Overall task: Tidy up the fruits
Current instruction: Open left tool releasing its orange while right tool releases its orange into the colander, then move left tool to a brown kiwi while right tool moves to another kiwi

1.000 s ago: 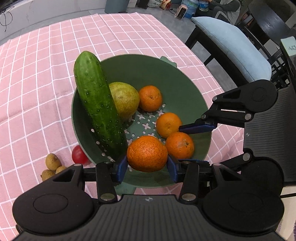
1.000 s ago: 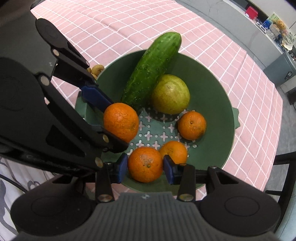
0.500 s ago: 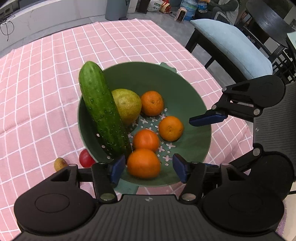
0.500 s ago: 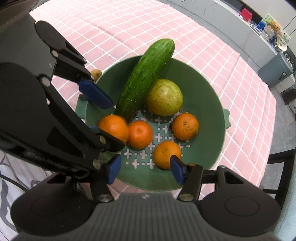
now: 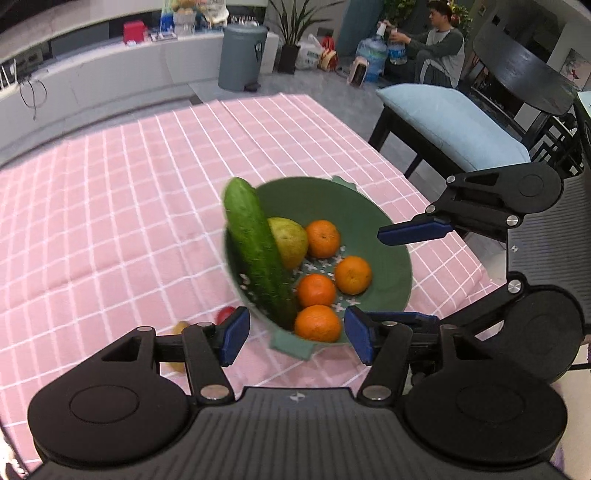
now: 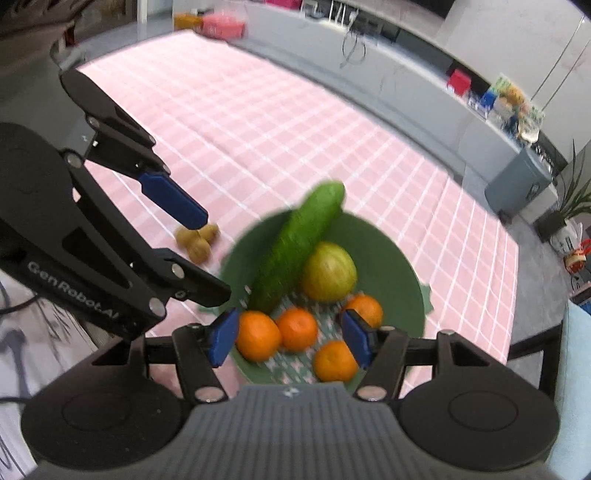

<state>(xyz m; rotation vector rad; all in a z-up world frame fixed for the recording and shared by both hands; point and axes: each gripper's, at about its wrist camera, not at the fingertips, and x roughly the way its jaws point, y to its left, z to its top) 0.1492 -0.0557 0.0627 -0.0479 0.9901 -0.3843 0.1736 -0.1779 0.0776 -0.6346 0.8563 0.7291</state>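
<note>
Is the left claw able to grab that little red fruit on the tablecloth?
Probably yes. The left claw is open and empty, and the red fruit lies bare on the tablecloth beside the green bowl, nothing covering it.

We read this as an open-plan home dining and kitchen area: table with pink checked tablecloth, dark chair with a light blue cushion, long grey counter holding boxes, grey bin, potted plant, water jugs beside a seated person.
</note>
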